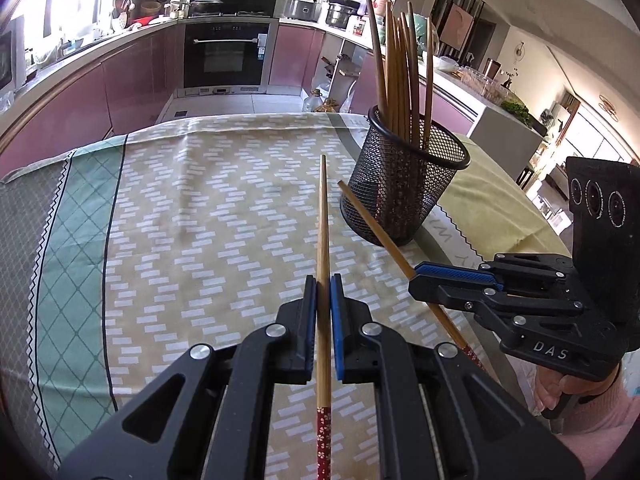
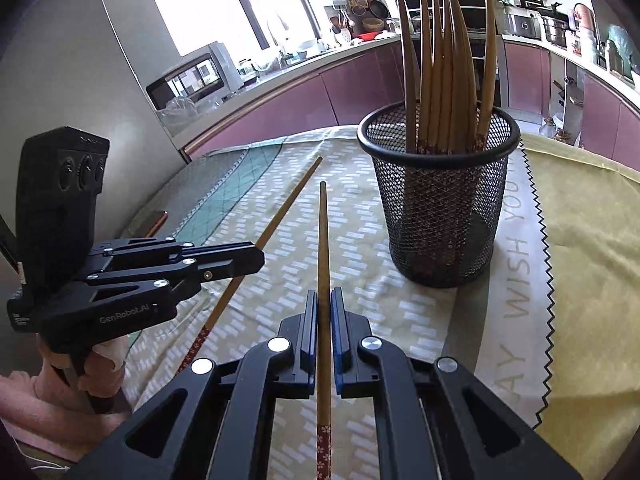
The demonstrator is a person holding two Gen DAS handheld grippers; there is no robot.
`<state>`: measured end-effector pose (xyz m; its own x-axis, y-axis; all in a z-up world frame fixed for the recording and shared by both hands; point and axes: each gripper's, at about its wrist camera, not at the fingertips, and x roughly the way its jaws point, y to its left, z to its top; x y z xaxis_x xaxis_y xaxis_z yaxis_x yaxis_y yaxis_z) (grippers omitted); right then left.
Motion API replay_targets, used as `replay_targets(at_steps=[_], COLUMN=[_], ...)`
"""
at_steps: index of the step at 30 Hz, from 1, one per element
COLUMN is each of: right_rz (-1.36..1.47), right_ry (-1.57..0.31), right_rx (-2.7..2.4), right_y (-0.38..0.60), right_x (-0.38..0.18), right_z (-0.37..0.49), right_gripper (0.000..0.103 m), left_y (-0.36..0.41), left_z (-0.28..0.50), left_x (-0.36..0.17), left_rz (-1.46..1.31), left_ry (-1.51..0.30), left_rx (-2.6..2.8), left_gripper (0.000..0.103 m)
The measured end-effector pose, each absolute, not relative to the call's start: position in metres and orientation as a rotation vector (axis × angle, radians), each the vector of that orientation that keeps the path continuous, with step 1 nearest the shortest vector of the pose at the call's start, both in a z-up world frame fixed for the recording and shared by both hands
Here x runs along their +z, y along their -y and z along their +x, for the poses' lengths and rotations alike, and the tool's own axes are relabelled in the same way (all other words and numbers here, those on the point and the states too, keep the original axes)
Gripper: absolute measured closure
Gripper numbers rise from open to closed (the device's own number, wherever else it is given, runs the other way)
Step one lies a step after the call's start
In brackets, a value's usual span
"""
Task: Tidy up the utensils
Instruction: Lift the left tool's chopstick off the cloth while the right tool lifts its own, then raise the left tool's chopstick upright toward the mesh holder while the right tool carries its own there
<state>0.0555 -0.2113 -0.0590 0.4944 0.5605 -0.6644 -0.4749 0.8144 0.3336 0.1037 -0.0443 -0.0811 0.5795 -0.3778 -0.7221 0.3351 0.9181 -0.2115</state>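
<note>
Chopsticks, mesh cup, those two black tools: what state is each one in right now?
Left tool: shut on a chopstick, held above the tablecloth.
Right tool: shut on another chopstick.
Mesh cup: upright, holding a bunch of chopsticks, tips up.

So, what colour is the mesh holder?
Black mesh holder; the right wrist view shows it best.

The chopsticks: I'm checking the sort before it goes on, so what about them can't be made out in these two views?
- Left wrist view: the held chopstick runs off the bottom edge; its patterned end is cut off.
- Right wrist view: the same for the right hand-held gripper's chopstick.
- Both views: the lower ends of the chopsticks in the mesh cup are blurred by mesh; their count is unclear.
</note>
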Motion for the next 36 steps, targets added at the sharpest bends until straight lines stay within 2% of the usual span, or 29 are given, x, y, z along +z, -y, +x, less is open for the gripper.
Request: replay_targets(at_steps=[36], right_rz=[0.177], right_ry=[-0.748], right_rx=[0.649], right_y=[0.226], right_x=[-0.036], right_z=[0.046], right_gripper=[0.097], left_y=[0.045], left_z=[0.088], left_x=[-0.060], left_rz=[-0.084], left_ry=[-0.811], left_rx=[-0.443], left_gripper=[0.095])
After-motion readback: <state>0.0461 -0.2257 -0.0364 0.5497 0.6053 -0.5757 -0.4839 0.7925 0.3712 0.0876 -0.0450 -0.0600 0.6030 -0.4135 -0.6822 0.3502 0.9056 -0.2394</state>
